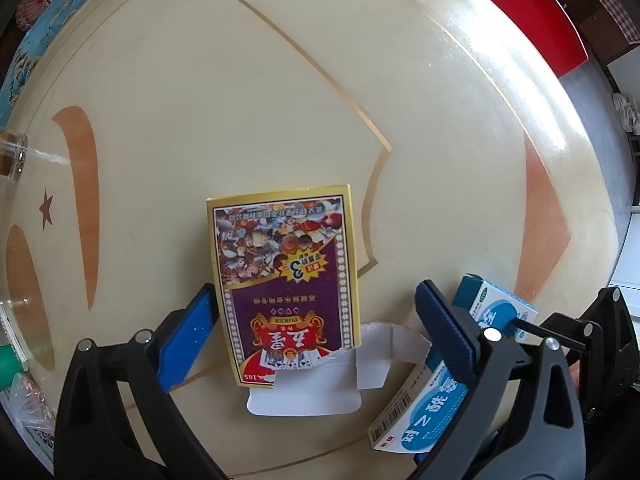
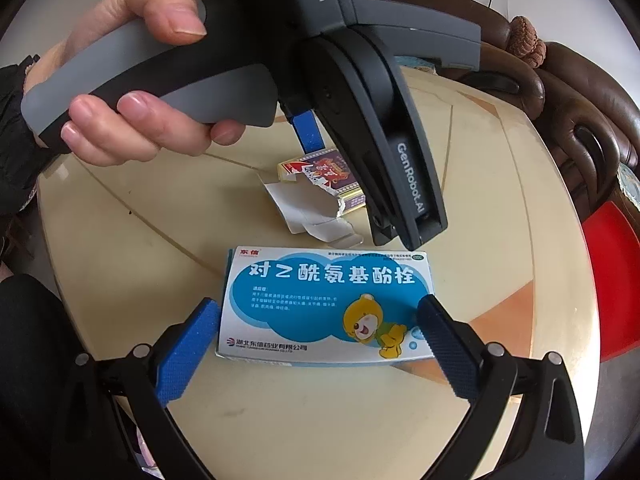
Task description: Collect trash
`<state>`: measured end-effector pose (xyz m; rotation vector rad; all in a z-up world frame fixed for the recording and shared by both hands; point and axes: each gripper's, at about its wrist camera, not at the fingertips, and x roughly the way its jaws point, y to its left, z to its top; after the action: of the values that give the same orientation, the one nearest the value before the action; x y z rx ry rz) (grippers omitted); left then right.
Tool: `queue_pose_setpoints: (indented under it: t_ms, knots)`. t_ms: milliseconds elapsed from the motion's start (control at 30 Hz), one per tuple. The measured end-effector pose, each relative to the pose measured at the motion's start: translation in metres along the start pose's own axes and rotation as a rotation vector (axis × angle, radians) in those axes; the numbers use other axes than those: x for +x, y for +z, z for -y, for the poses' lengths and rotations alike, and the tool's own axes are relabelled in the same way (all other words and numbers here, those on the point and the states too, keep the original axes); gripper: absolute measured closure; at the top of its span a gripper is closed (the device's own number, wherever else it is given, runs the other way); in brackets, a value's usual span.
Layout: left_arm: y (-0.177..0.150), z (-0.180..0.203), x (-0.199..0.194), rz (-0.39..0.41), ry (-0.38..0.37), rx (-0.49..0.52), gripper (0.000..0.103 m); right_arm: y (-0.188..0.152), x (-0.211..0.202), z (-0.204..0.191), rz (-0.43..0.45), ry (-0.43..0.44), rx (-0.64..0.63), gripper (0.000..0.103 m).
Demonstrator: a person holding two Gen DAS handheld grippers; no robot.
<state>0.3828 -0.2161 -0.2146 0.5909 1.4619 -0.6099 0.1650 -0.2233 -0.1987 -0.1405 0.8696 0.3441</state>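
A torn-open poker card box [image 1: 284, 272] lies flat on the round cream table [image 1: 200, 100]. My left gripper [image 1: 316, 320] points straight down over it, open; the blue left pad [image 1: 188, 340] stands close to the box's edge and the other pad stands clear. In the right wrist view a hand [image 2: 132, 92] holds that tool above the same card box [image 2: 320, 176]. A blue-and-white medicine box [image 2: 320, 308] lies flat nearer the table edge. My right gripper [image 2: 316, 320] is open and straddles it, one pad by each short end. The medicine box [image 1: 436, 400] also shows beside the left gripper.
A clear glass [image 1: 12, 156] and a green object [image 1: 8, 364] stand at the table's left rim. Beyond the table edge are a red seat [image 2: 612, 280], a brown leather armchair [image 2: 580, 100] and a blue patterned cushion [image 1: 40, 40].
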Motion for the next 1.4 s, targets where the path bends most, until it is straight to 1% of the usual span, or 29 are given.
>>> queue_pose_setpoints:
  t_ms: [133,167,267,467,533,600,633,667,733,767,867,900,933,1000,1067,1100,1133,1200,1267,1300,1333,1367,1400]
  knots:
    - [-0.001,0.001,0.002,0.000,0.000,0.005,0.007,-0.002,0.003,-0.005,0.003,-0.036,-0.032,0.006]
    - [-0.001,0.001,0.003,0.001,0.000,0.006,0.007,-0.008,0.000,-0.013,0.006,-0.053,-0.057,0.006]
    - [-0.002,0.003,0.005,0.007,-0.001,0.012,0.006,-0.014,-0.001,-0.019,0.012,-0.071,-0.078,0.006]
    - [-0.003,0.005,0.004,0.008,-0.002,0.015,0.006,-0.011,-0.012,-0.019,0.022,-0.043,-0.054,0.006]
    - [-0.004,0.006,0.004,0.005,-0.002,0.017,0.006,-0.008,-0.016,-0.020,0.027,-0.047,-0.090,0.006]
    - [-0.003,0.005,0.003,0.002,-0.003,0.020,0.006,-0.003,-0.017,-0.023,-0.002,-0.051,-0.169,0.006]
    - [-0.003,0.005,0.003,0.002,-0.003,0.021,0.006,-0.001,-0.017,-0.022,-0.018,-0.034,-0.193,0.006]
    - [-0.003,0.006,0.003,0.003,-0.003,0.022,0.006,0.001,-0.018,-0.022,-0.042,0.006,-0.235,0.006]
    - [-0.003,0.006,0.005,0.003,-0.003,0.023,0.006,0.004,-0.013,-0.021,-0.099,0.029,-0.293,0.006]
    - [-0.003,0.006,0.005,0.002,-0.003,0.025,0.006,0.007,-0.010,-0.016,-0.133,0.083,-0.298,0.006]
    - [-0.002,0.007,0.006,-0.002,-0.003,0.034,0.006,0.012,-0.002,-0.008,-0.194,0.171,-0.274,0.006]
    - [-0.001,0.007,0.005,-0.004,-0.003,0.038,0.006,0.013,-0.004,-0.008,-0.200,0.194,-0.288,0.006]
    - [0.000,0.006,0.006,-0.010,-0.004,0.043,0.006,0.014,-0.005,-0.009,-0.199,0.195,-0.311,0.006]
    - [0.002,0.006,0.006,-0.017,-0.009,0.054,0.006,0.022,-0.012,-0.008,-0.176,0.213,-0.362,0.006]
    - [0.005,0.003,0.005,-0.025,-0.026,0.055,0.006,0.028,-0.012,-0.009,-0.220,0.225,-0.420,0.007]
    - [0.007,0.002,0.005,-0.030,-0.034,0.064,0.006,0.028,-0.014,-0.013,-0.239,0.232,-0.466,0.006]
    - [0.008,0.000,0.006,-0.032,-0.034,0.068,0.006,0.026,-0.016,-0.019,-0.262,0.226,-0.544,0.007]
    - [0.010,-0.002,0.006,-0.037,-0.035,0.076,0.006,0.018,-0.018,-0.036,-0.304,0.191,-0.673,0.007]
    - [0.012,-0.003,0.008,-0.044,-0.008,0.089,0.006,0.017,-0.012,-0.041,-0.364,0.191,-0.757,0.007]
    - [0.013,-0.004,0.009,-0.046,-0.006,0.089,0.006,0.018,-0.007,-0.045,-0.393,0.175,-0.805,0.007]
    - [0.015,-0.007,0.010,-0.050,-0.011,0.091,0.006,0.013,-0.004,-0.053,-0.418,0.150,-0.892,0.007]
    - [0.015,-0.008,0.011,-0.055,-0.009,0.099,0.006,0.007,-0.002,-0.059,-0.425,0.120,-0.962,0.007]
    - [0.016,-0.010,0.011,-0.057,-0.007,0.106,0.006,0.003,0.000,-0.060,-0.424,0.099,-1.005,0.007]
